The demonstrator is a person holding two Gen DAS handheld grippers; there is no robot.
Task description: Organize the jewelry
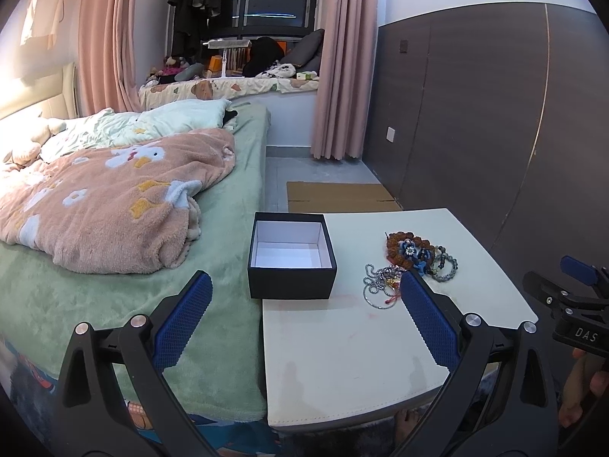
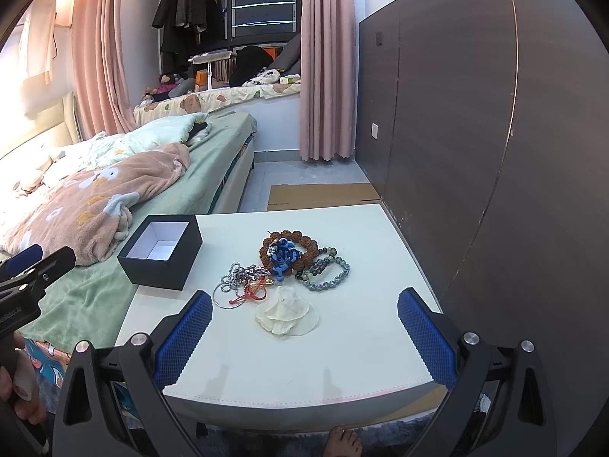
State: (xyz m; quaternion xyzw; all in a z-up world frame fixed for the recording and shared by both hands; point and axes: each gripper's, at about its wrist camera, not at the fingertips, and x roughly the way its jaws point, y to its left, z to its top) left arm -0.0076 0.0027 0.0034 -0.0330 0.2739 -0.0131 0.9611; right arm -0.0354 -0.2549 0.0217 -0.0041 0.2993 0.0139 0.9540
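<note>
Both the left hand-held gripper (image 1: 304, 308) and right hand-held gripper (image 2: 304, 320) hang open and empty near the bench (image 2: 361, 361), where the light, slippery, tangle-prone jewelry (image 2: 283, 266) lies heaped right of the box (image 2: 161, 257), best pinched by one bead loop.

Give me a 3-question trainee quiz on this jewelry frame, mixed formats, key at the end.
1. True or false: the black box already holds a bracelet.
2. Multiple choice: the white shell-like piece lies (A) inside the box, (B) on the white table nearer the camera than the jewelry pile, (C) on the bed.
3. Fill in: both the left gripper and the right gripper are ____ and hold nothing.

Key: 1 false, its white inside shows nothing in it; 2 B; 3 open.
</note>
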